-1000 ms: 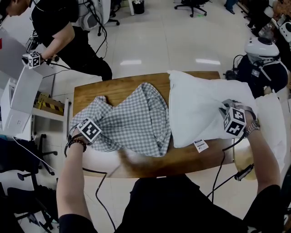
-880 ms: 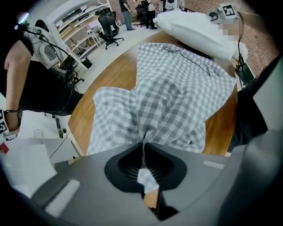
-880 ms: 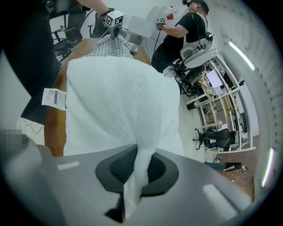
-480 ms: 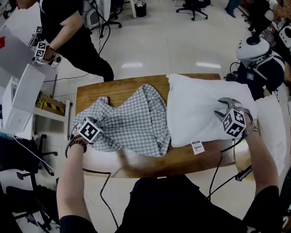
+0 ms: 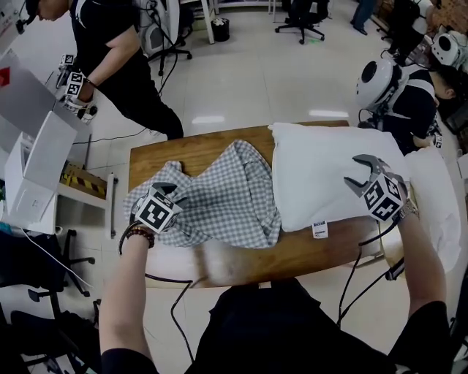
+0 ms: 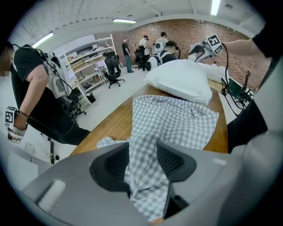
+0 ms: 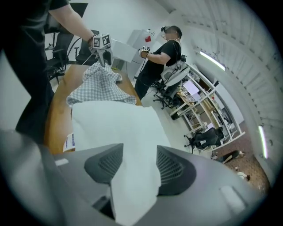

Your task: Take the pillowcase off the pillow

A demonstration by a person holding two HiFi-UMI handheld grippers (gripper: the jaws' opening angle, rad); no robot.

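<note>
Wooden table (image 5: 157,157), person in black (image 5: 102,29), office chair (image 5: 303,9), white helmet (image 5: 376,79)

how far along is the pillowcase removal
Done, it seems: the checked pillowcase lies crumpled beside the bare white pillow on the table. In hand: nothing gripped; the left tongs and right tongs have just been opening, pillowcase cloth loose between one pair, pillow between the other. Left: just drawing both away.

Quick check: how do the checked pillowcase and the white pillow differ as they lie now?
The pillowcase is grey-and-white checked; the pillow is plain white. The pillowcase lies limp and crumpled, left; the pillow sits plump, right. The pillow bears a small label at its near edge; the pillowcase shows none. Both rest side by side on the wooden table.
</note>
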